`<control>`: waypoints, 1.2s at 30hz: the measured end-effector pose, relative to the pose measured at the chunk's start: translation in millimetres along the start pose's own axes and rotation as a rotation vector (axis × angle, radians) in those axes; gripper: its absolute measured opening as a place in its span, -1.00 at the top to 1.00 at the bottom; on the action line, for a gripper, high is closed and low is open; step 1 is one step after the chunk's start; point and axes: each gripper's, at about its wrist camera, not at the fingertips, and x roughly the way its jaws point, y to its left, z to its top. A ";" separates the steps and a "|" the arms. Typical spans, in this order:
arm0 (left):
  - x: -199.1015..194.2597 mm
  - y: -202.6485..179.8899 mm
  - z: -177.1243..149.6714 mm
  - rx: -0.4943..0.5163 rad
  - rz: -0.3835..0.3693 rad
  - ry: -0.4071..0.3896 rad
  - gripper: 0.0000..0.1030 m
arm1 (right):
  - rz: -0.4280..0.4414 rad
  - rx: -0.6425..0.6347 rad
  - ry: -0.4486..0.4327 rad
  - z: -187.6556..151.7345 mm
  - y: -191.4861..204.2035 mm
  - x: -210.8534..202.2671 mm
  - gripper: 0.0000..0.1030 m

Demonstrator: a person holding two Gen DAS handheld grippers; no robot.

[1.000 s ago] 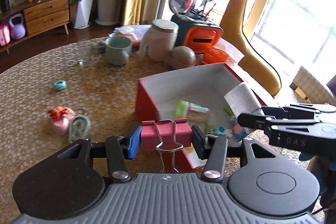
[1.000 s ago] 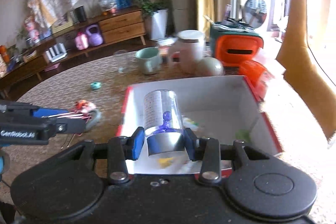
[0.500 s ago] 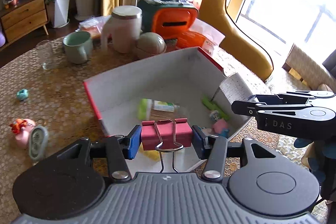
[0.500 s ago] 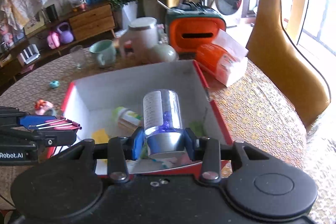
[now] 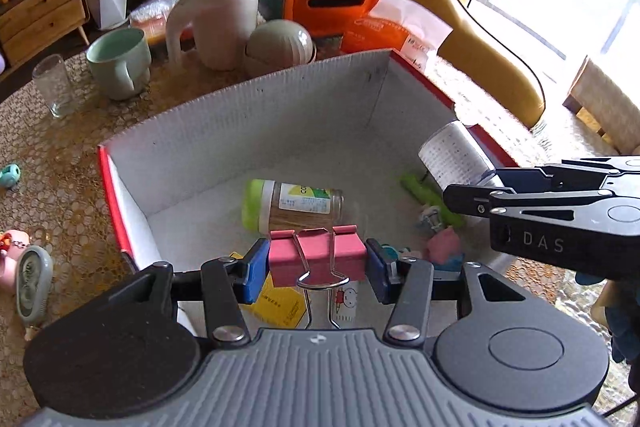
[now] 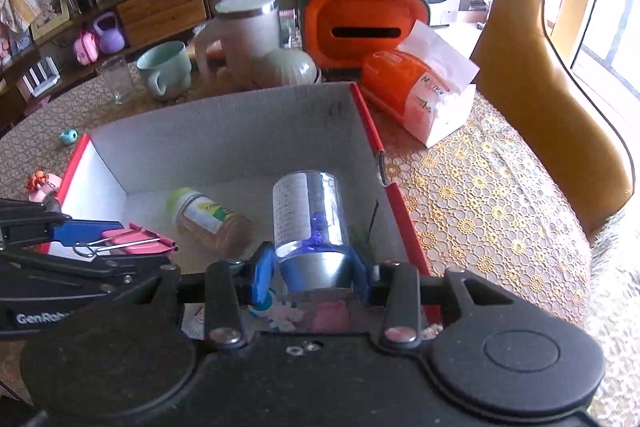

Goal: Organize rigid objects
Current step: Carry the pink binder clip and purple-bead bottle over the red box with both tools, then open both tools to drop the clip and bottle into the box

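**Both loads now over the open box**

Since the earlier frames both hands have come forward and down, so the red-edged box, which lay off ahead, now fills the middle of each view.

The pink binder clip sits crosswise in the left tongs, blue pads pressing on its two ends; its long axis runs side to side and its wire handles hang down toward the camera. It hangs above the near part of the box, over a yellow card. Held by the ends like that, it should fall flat once let go.

The clear cylinder is clamped near its silver base by the right tongs. Its long axis points away and slightly up, the printed label to the left, purple bits visible inside. It is above the box's right half, close to the red wall.

Already inside lie a green-capped jar on its side, a green strip and small pink figures. Both items look ready to be dropped in. Beyond the box, the worktop carries a mug, a glass and a lidded jug.
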 end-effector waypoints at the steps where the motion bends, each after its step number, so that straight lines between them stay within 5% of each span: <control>1: 3.8 -0.2 1.1 0.000 0.001 0.005 0.03 | -0.001 -0.005 0.006 0.8 1.0 3.9 0.24; 19: 52.2 1.8 8.7 -0.008 0.020 0.127 0.03 | -0.005 -0.069 0.111 -1.0 11.8 49.9 0.24; 36: 63.1 5.5 8.7 -0.037 0.005 0.221 0.02 | 0.011 -0.007 0.115 -3.8 4.9 37.6 0.09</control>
